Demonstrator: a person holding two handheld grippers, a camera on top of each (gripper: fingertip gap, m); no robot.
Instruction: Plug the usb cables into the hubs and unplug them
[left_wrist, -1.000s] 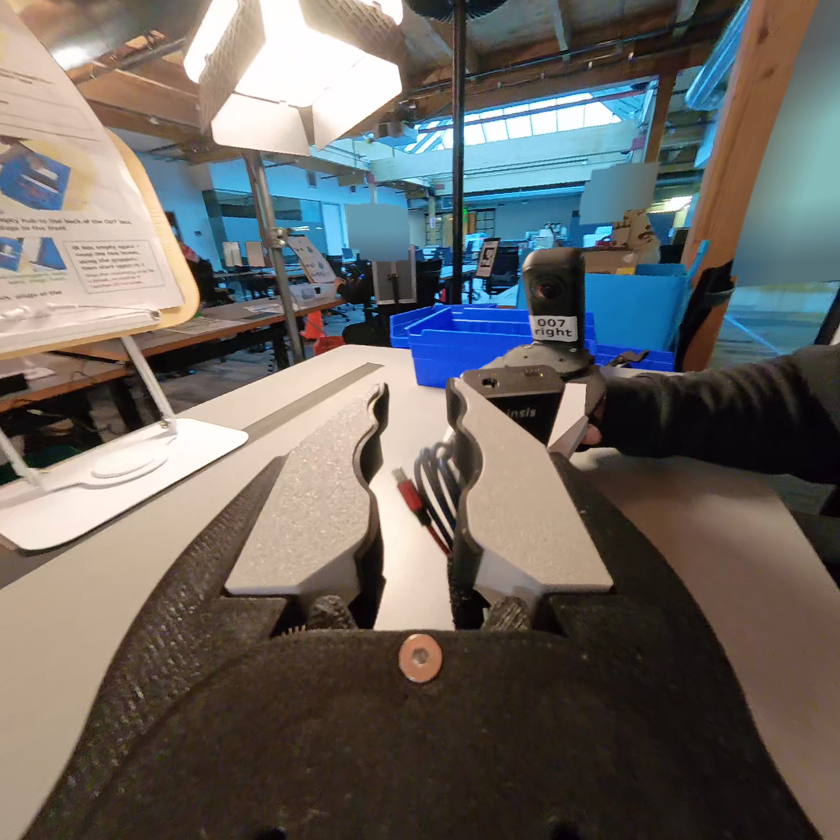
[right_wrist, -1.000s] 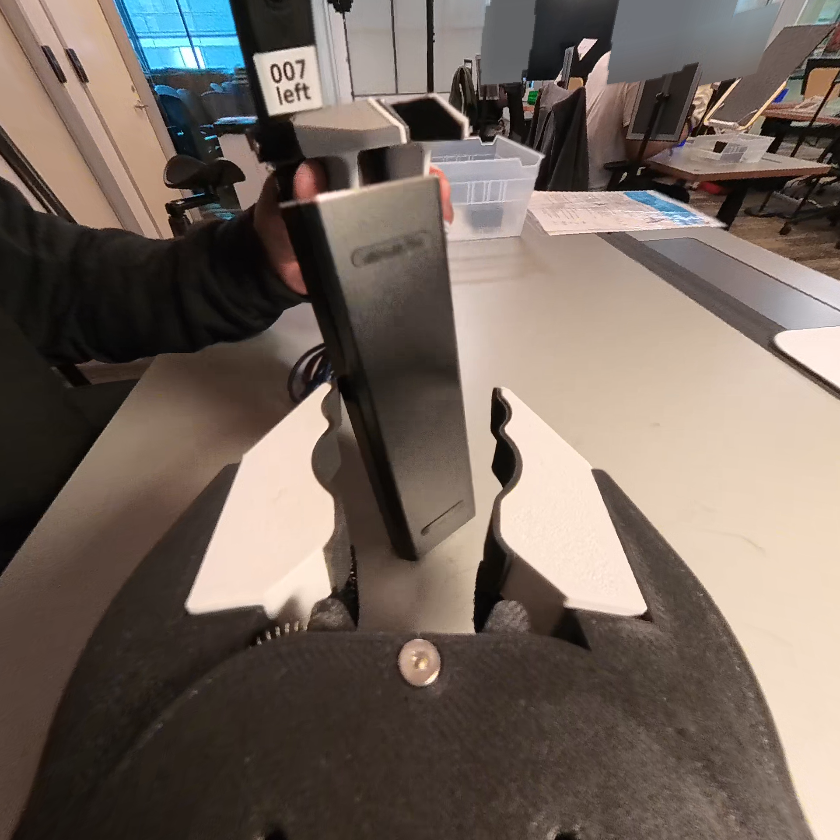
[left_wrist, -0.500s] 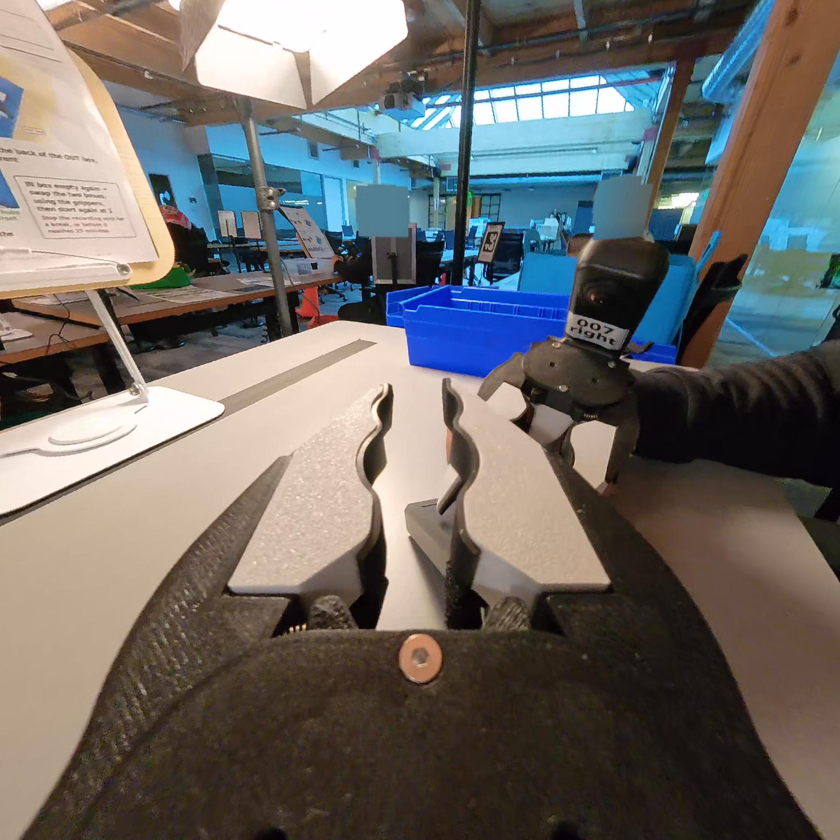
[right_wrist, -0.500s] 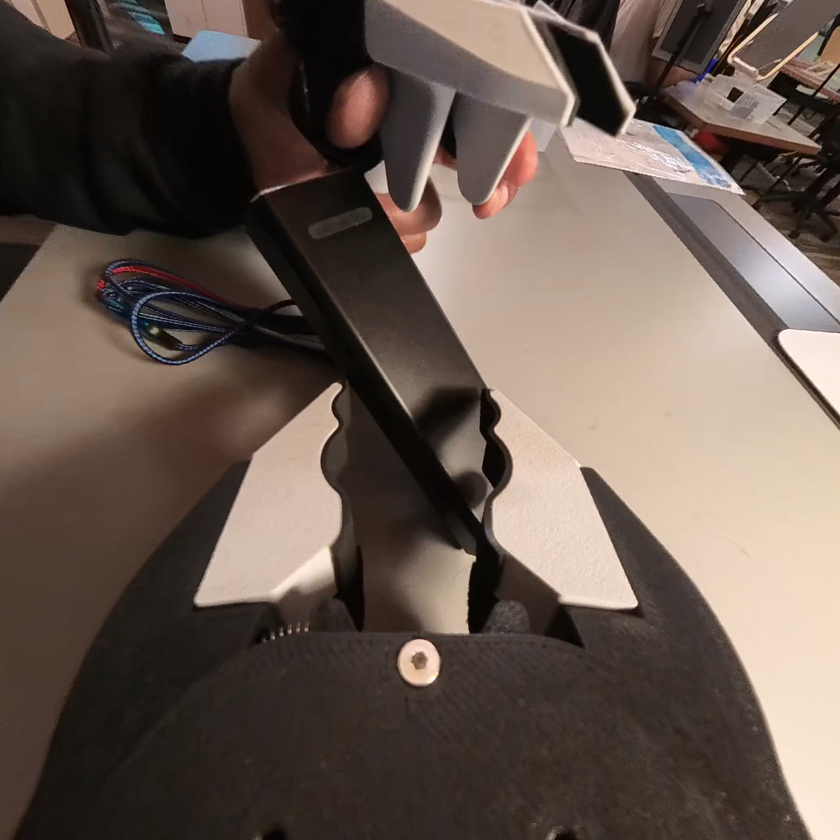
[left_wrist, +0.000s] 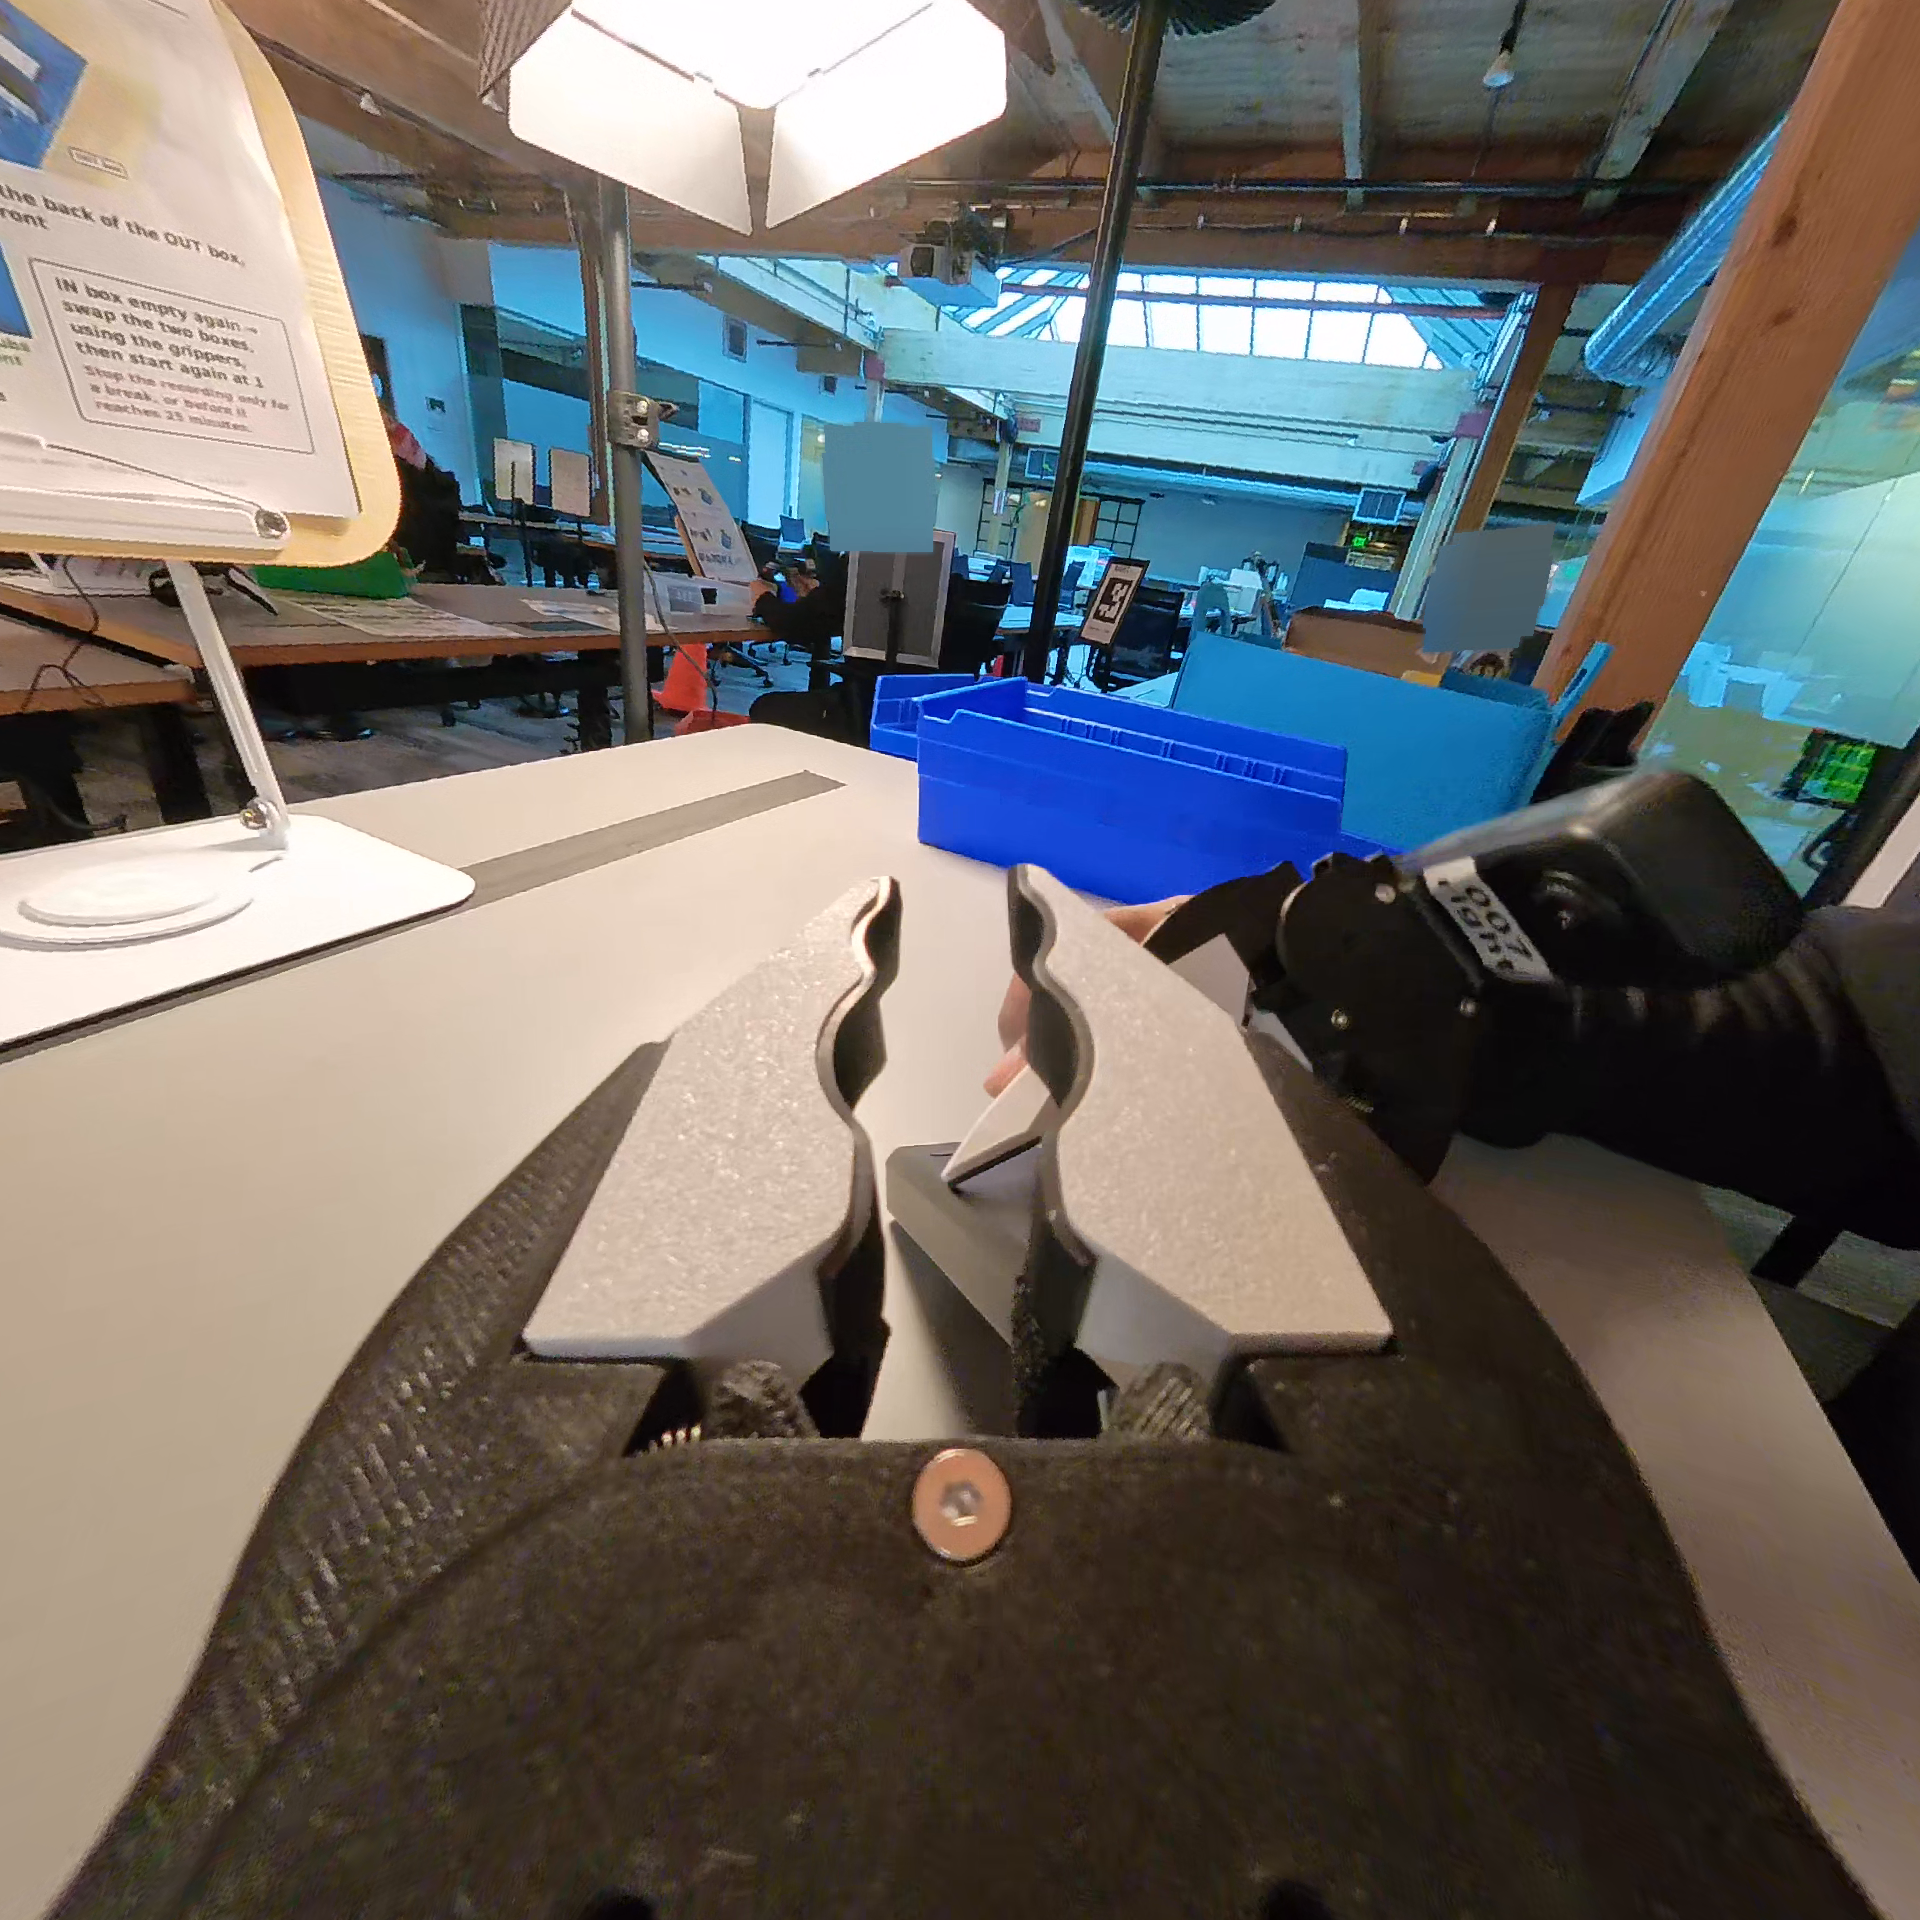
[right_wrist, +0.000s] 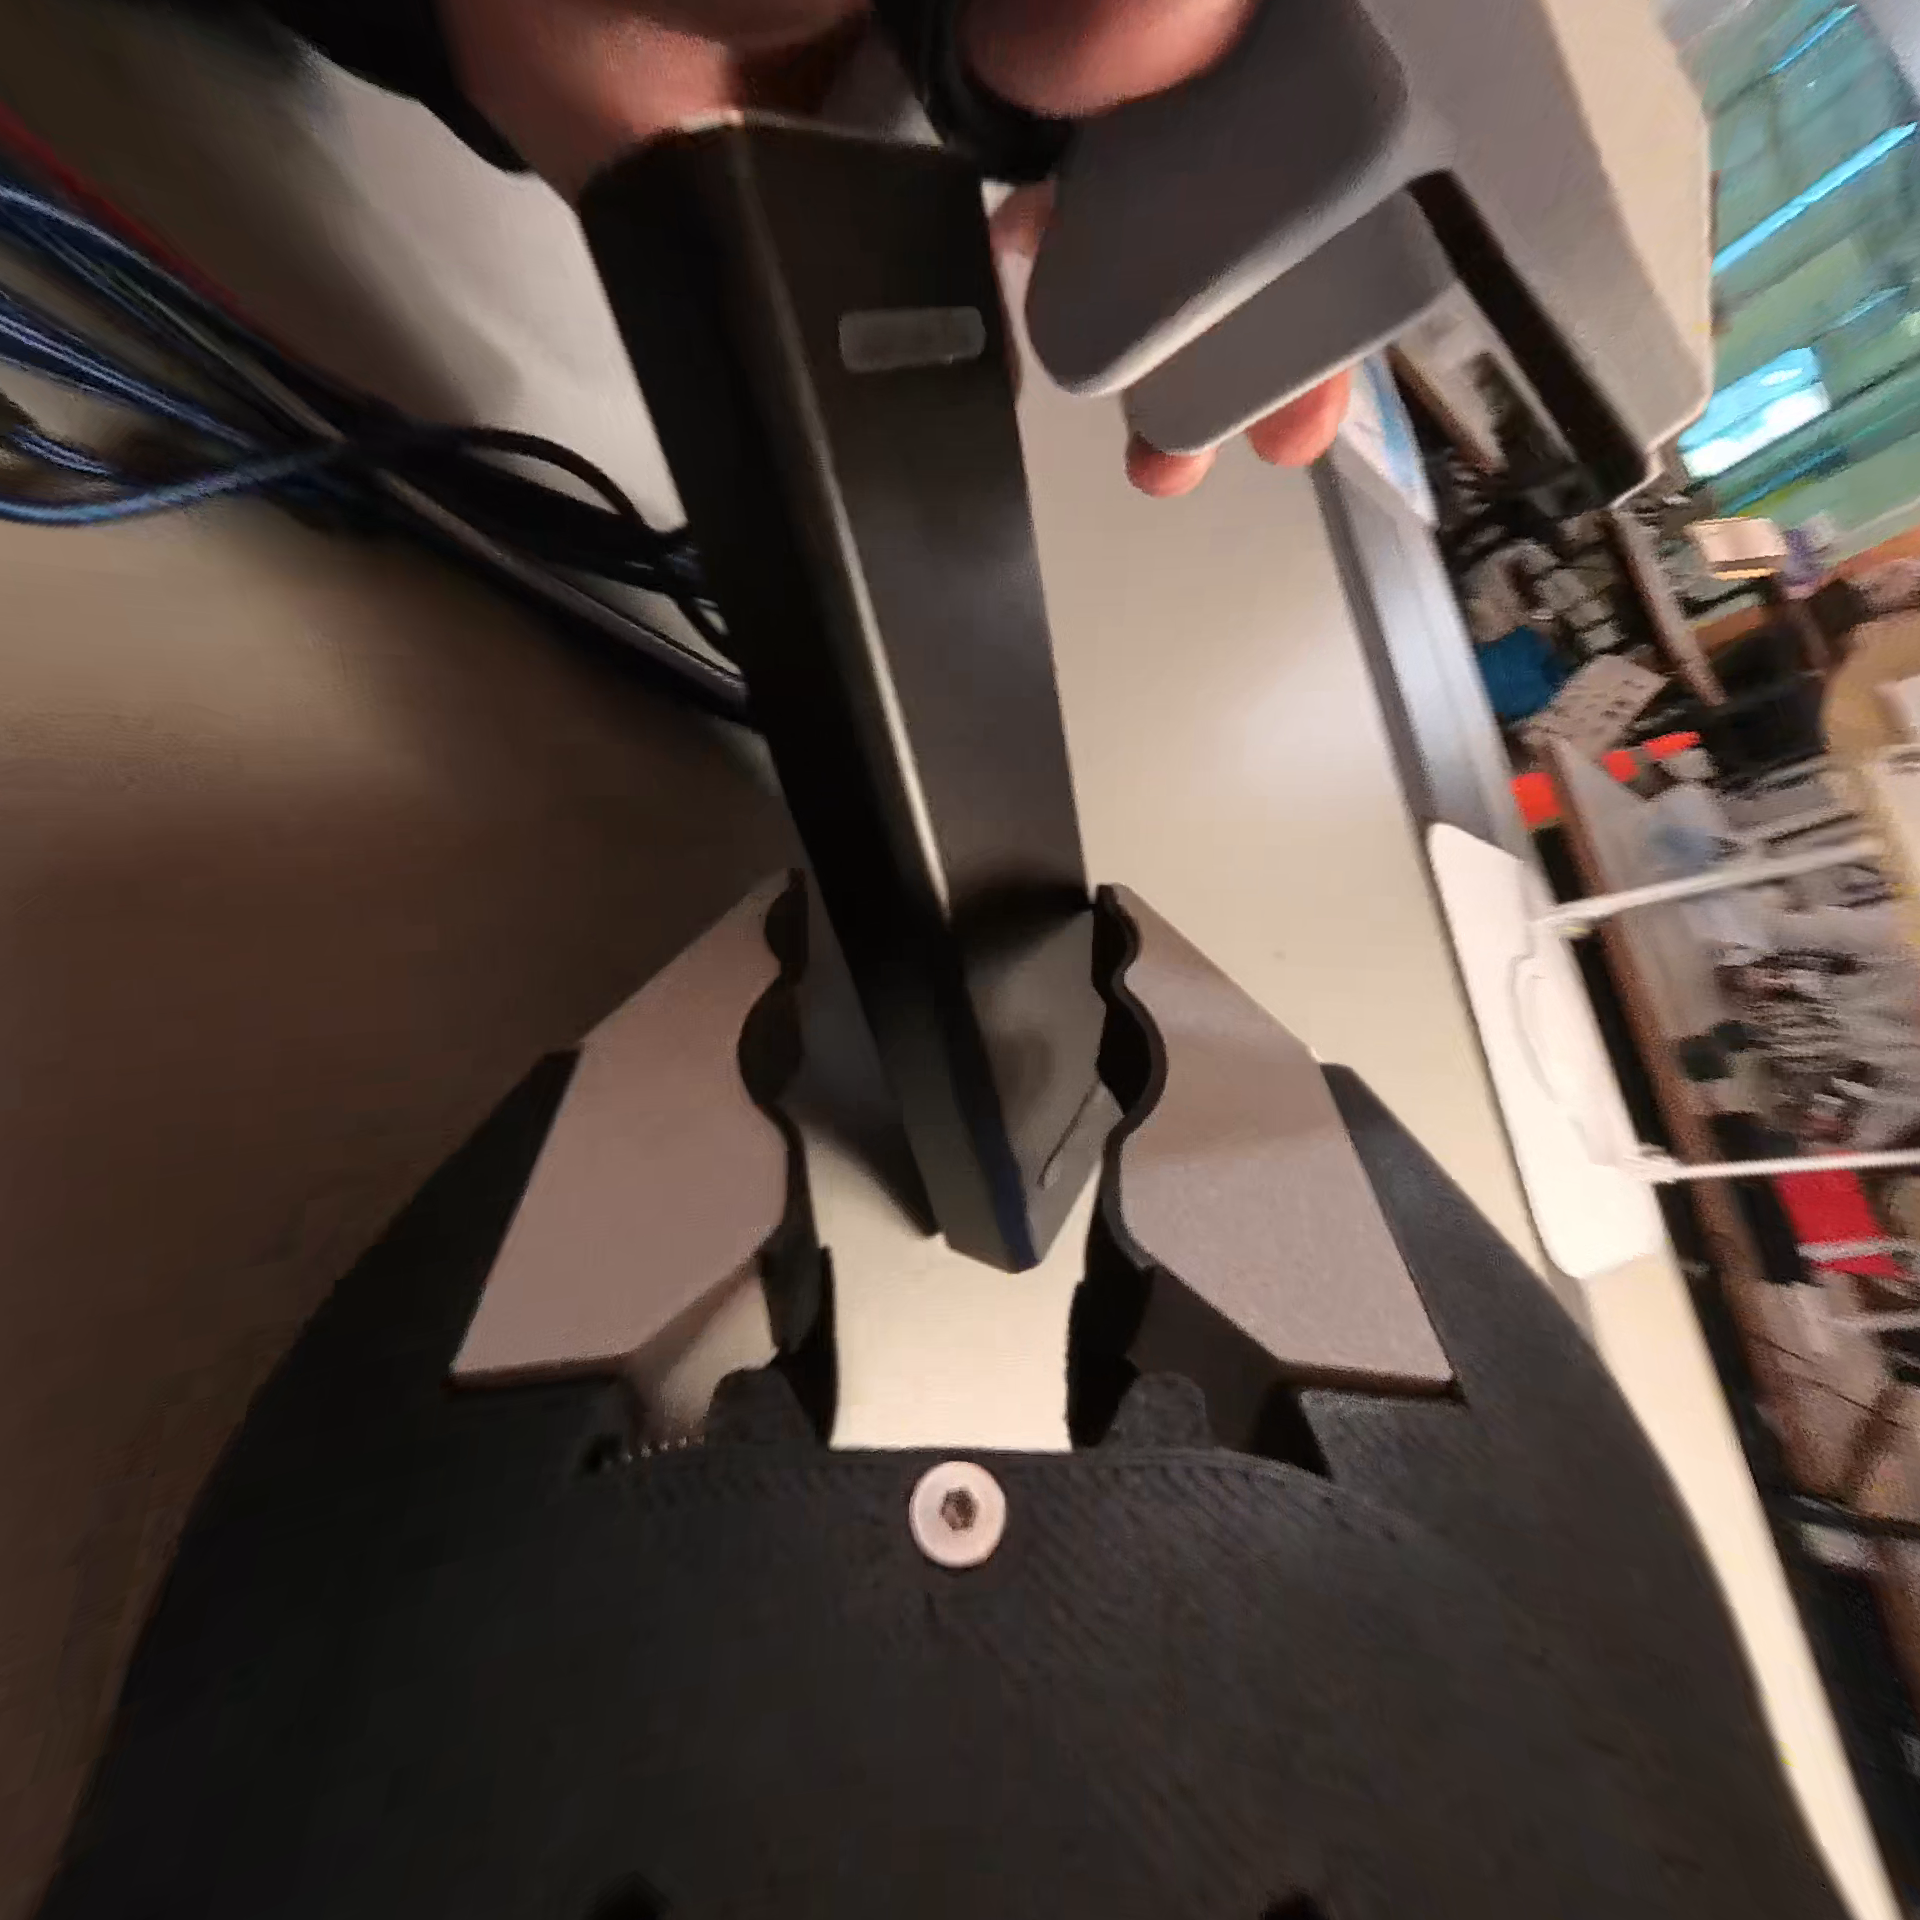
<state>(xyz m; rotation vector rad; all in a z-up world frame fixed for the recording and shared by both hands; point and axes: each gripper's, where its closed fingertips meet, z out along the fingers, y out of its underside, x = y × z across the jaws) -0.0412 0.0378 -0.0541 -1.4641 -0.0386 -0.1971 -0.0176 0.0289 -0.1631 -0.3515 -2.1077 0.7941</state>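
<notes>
Right now my right gripper (right_wrist: 945, 997) is clamped on one end of the dark hub (right_wrist: 894, 644), which runs from the middle of the right wrist view up toward its top edge, both fingers pressed against its sides. At the top of that view the hub's far end sits against my left hand (right_wrist: 665, 83), but I cannot tell whether the left gripper's fingers actually pinch it. In the left wrist view my left gripper (left_wrist: 951, 1029) has its fingers close together with a narrow gap between them, and the hub's end (left_wrist: 956, 1210) shows low in that gap, pressed against the right finger (left_wrist: 1174, 1143), while a pale finger of the right gripper (left_wrist: 1003, 1132) touches its top; whether this gripper is truly closed on the hub I cannot tell. Blue and black usb cables (right_wrist: 312, 488) lie bundled on the grey table (right_wrist: 312, 831) at the left of the right wrist view, just beside the hub. Blue bins (left_wrist: 1122, 790) stand at the table's far edge, right of centre in the left wrist view, and a white stand (left_wrist: 208, 894) holding a printed sheet sits at the left.
</notes>
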